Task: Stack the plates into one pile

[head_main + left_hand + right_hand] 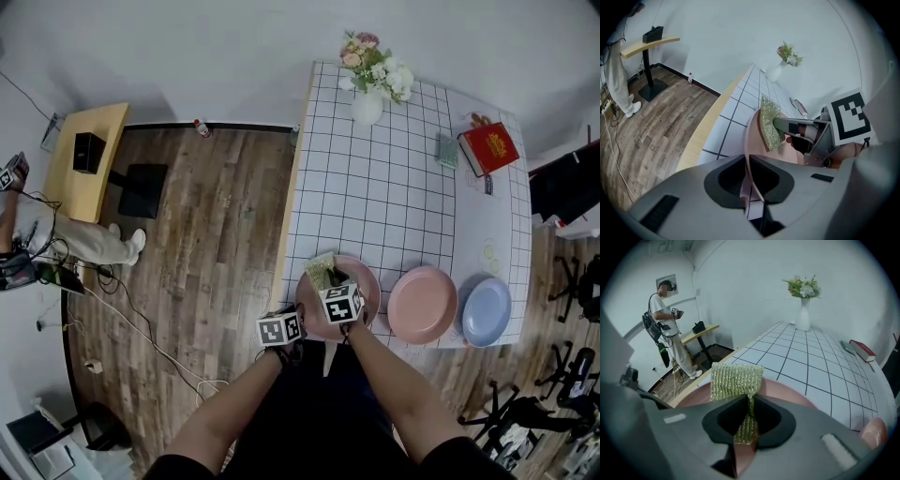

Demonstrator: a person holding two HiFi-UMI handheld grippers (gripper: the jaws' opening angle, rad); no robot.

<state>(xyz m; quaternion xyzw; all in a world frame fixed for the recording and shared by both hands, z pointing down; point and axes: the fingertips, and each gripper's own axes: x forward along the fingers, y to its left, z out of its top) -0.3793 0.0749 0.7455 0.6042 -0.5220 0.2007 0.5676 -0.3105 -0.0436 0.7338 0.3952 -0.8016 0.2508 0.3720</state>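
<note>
Dusty-pink round plate [364, 281] sits at the near edge of the white grid-patterned table [375, 187], its rim clamped between the left gripper's [749, 180] narrow jaws. The right gripper [750, 420] pinches a green-gold glittery sponge cloth [736, 376] over it. A light pink plate [422, 305] and a blue plate [487, 312] lie beside it, unstacked.
</note>
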